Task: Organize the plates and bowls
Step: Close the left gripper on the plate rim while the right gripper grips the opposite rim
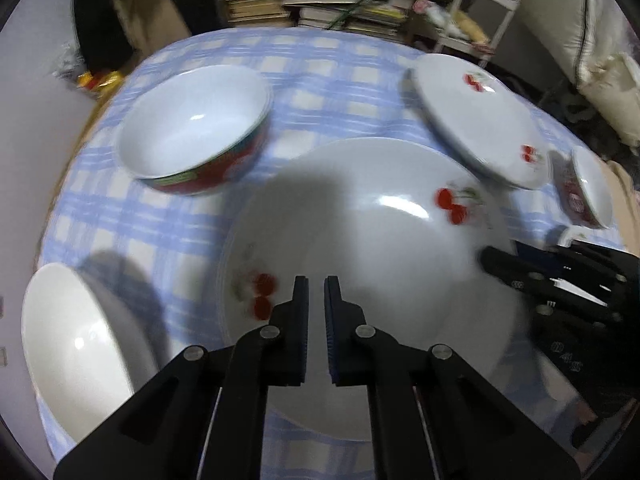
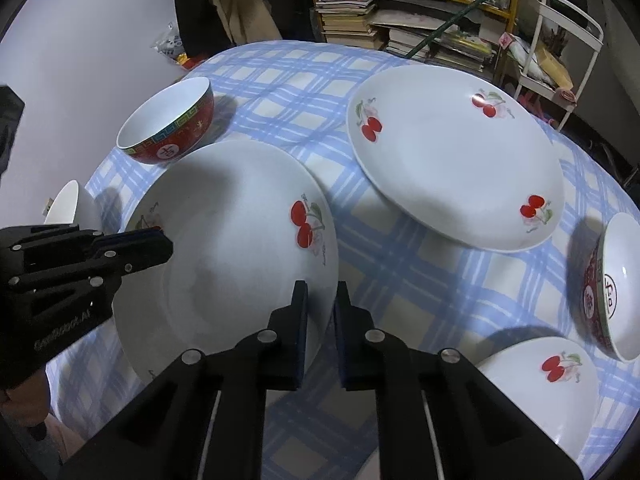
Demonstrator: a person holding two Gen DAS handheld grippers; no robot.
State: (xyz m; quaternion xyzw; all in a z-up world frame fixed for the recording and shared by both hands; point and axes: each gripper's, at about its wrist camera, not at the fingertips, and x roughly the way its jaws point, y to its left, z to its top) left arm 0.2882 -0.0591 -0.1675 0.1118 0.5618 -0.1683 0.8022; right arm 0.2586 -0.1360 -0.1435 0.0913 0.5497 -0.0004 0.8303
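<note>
**A:** Where is the big cherry plate (image 1: 360, 248) relative to the left claw (image 1: 316, 284)?

**B:** In the left wrist view it fills the centre and lower middle of the frame, right under the claw. The two fingers sit above its white surface, narrowly parted, with nothing between them. Whether they touch the plate I cannot tell; the frame is blurred.

**A:** And the right claw (image 2: 322, 288)?

**B:** In the right wrist view the same cherry plate (image 2: 224, 256) lies centre left, and its right-hand rim runs into the gap between the fingers. The fingers straddle that edge with a small gap showing; I cannot tell whether they press on it.

**A:** What else is on the bench (image 2: 400, 292)?

**B:** It has a blue checked cloth. A second cherry plate (image 2: 452, 160) sits upper right in the right wrist view, apart from the first. A third cherry plate (image 2: 540, 384) is at lower right. A red bowl (image 2: 168, 124) stands at upper left, just beside the first plate's far rim. Another red bowl (image 2: 616, 284) sits at the right edge. A plain white bowl (image 1: 76, 344) lies at lower left of the left wrist view.
</note>
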